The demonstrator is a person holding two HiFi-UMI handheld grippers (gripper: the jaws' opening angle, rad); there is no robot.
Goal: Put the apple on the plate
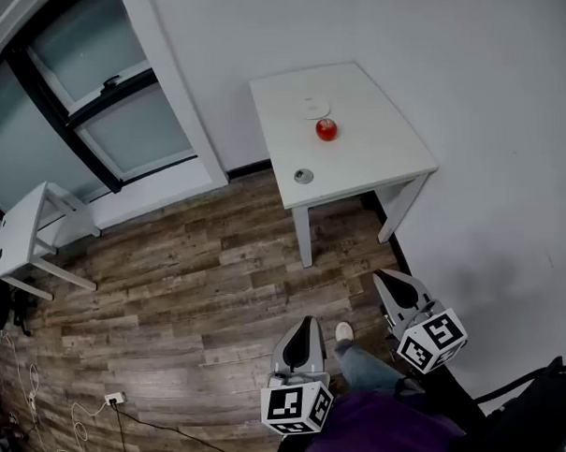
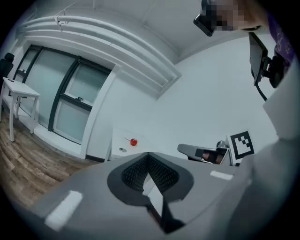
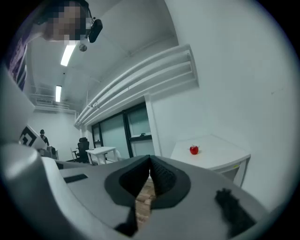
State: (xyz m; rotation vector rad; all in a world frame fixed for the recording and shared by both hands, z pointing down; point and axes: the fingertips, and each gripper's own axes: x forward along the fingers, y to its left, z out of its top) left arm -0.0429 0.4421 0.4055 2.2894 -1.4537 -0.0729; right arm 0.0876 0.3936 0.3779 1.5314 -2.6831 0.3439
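A red apple sits on a white table against the far wall, just in front of a flat white plate. Both grippers are held well short of the table, above the wooden floor. My left gripper points toward the table with its jaws closed to a point and nothing in them. To its right, my right gripper is also shut and empty. The left gripper view shows the apple small beyond the left gripper. In the right gripper view the apple lies to the right of the right gripper.
A small grey round object lies near the table's front edge. A second white table stands at the left by the windows. A cable and power strip lie on the floor. The person's shoe shows between the grippers.
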